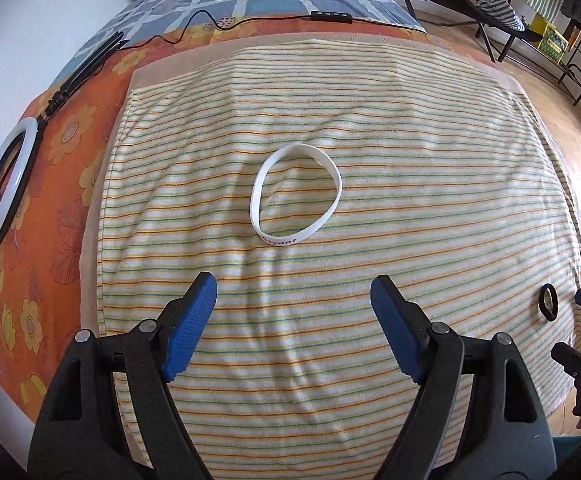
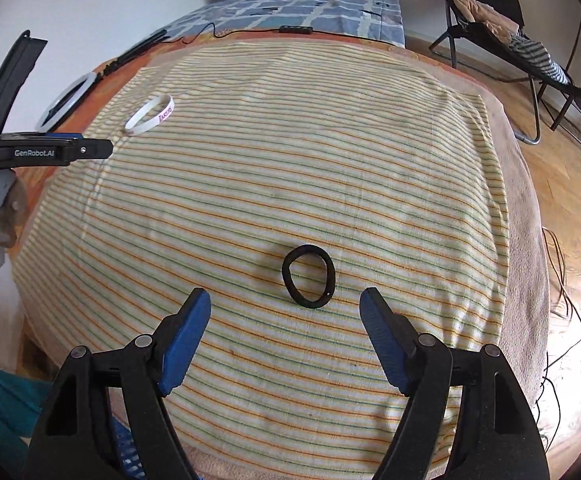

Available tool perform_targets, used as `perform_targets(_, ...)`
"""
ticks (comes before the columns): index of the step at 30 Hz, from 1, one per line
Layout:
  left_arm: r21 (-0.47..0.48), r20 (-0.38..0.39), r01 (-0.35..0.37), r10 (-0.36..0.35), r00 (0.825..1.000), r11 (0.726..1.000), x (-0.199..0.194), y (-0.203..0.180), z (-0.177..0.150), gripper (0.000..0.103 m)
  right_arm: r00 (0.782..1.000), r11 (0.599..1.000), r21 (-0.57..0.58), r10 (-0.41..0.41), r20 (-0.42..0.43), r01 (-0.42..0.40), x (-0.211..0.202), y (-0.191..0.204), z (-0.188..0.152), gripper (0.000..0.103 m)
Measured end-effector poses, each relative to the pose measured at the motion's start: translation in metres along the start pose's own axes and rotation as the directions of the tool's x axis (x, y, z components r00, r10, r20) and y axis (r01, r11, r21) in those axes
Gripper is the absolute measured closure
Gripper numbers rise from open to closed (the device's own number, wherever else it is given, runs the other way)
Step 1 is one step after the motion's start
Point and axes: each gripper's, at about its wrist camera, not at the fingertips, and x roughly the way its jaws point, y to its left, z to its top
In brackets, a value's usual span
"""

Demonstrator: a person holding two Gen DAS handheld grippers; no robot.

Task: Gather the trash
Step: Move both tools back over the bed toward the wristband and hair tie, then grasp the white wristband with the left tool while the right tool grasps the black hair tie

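Right wrist view: two claws (image 2: 284,300) (image 1: 293,286) apart, one white wristband (image 2: 150,115), one black ring (image 2: 308,276).

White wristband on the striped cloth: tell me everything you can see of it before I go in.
The white wristband is a thin closed loop, rubbery-looking, squashed into an uneven oval. Purple lettering runs along its outer face; the right wrist view shows it best. It lies on the striped cloth, partly on edge, touching nothing else. The left tool is open and points at it from short of it, with a gap between them. It lies far from the black ring.
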Motion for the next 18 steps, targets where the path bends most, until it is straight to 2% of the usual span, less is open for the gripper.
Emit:
perform_targets(7,0.024,-0.020,-0.054,0.054,0.998,0.998,0.036,0.001,0.024,0.021,0.998,1.000,-0.026,-0.015,-0.056,0.013,0.021,0.000,0.003,0.026)
perform_targets(12,-0.044,-0.013,-0.017,0.016,1.000,0.999,0.044,0.016,0.038,0.021,0.997,1.000,-0.011,0.002,-0.081,-0.003,0.032,-0.007,0.002,0.026)
perform_targets(15,-0.048,-0.003,-0.010,0.010,1.000,0.999,0.046,0.017,0.042,0.021,0.997,1.000,-0.016,0.002,-0.076,-0.004,0.034,-0.007,0.005,0.026)
perform_targets(16,-0.051,0.001,-0.003,0.003,1.000,0.999,0.045,0.017,0.043,0.023,0.997,1.000,-0.017,0.003,-0.074,-0.004,0.034,-0.007,0.006,0.026)
perform_targets(18,-0.056,0.009,0.004,-0.003,1.000,0.998,0.045,0.017,0.044,0.033,0.998,1.000,-0.013,0.005,-0.070,-0.006,0.034,-0.008,0.007,0.026)
